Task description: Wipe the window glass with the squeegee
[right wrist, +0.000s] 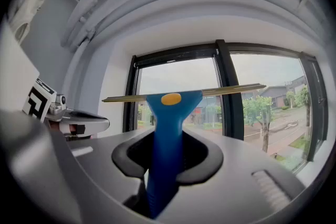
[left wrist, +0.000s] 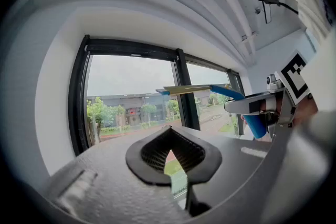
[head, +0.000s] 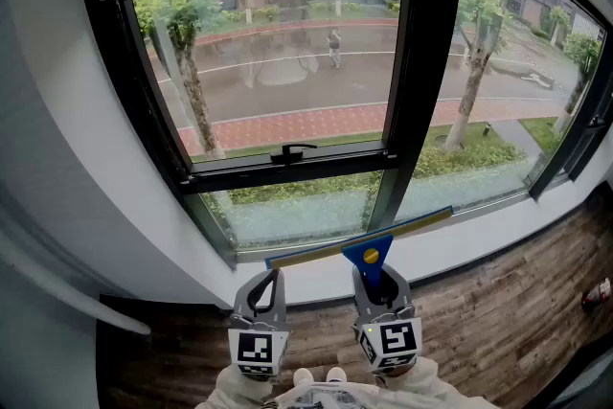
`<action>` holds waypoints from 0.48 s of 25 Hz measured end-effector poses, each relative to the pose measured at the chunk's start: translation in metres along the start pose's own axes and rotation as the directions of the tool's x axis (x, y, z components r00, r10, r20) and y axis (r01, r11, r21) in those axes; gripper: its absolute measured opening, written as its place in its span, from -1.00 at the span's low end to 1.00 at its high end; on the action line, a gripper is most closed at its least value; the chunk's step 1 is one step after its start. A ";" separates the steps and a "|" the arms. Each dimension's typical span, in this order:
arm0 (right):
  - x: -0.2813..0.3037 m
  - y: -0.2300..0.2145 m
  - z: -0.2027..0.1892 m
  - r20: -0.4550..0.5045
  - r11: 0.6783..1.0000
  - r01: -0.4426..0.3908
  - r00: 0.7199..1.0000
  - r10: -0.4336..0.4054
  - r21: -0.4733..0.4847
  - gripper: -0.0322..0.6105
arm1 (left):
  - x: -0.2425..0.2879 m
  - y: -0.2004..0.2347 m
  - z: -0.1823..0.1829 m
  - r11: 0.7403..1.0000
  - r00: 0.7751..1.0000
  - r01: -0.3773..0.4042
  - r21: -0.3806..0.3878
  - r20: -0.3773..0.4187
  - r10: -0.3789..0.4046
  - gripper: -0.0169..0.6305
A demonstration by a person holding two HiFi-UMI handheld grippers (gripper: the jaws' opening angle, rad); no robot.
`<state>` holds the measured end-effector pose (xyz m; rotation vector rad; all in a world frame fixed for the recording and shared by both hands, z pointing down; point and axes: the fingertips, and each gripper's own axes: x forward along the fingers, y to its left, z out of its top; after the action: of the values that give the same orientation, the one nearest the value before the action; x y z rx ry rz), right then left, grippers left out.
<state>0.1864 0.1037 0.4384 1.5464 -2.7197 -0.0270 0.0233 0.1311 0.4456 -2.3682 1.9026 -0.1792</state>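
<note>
Blue squeegee (head: 368,253) in right gripper (head: 381,283)

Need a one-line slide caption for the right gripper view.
Right gripper clamps the blue squeegee by its handle, blade held level before the black-framed window.

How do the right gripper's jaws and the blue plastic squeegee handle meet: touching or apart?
Touching. The right gripper view shows the right gripper with its jaws pressed against both sides of the blue plastic squeegee handle, no gap on either side.
</note>
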 end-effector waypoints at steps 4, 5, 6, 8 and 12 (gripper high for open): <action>-0.002 0.001 0.001 -0.004 1.000 -0.006 1.000 0.006 0.005 -0.57 | -0.002 -0.001 -0.001 1.000 1.000 0.001 -0.013 -0.008 -0.001 -0.95; -0.002 0.000 0.001 -0.004 1.000 -0.007 1.000 0.007 0.006 -0.57 | -0.002 -0.002 -0.001 1.000 1.000 0.000 -0.014 -0.008 -0.001 -0.95; -0.001 0.000 0.001 -0.004 1.000 -0.007 1.000 0.007 0.007 -0.57 | -0.002 -0.003 -0.001 1.000 1.000 0.000 -0.014 -0.009 -0.001 -0.95; 0.000 -0.001 0.000 -0.005 1.000 -0.008 1.000 0.009 0.008 -0.57 | -0.002 -0.004 -0.003 1.000 1.000 0.001 -0.011 -0.012 -0.001 -0.95; 0.002 -0.002 -0.002 -0.006 1.000 -0.012 1.000 0.012 0.010 -0.57 | 0.001 -0.003 -0.004 1.000 1.000 -0.006 -0.008 -0.016 0.006 -0.95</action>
<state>0.1876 0.1012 0.4401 1.5301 -2.7282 -0.0089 0.0260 0.1310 0.4505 -2.3735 1.9206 -0.1911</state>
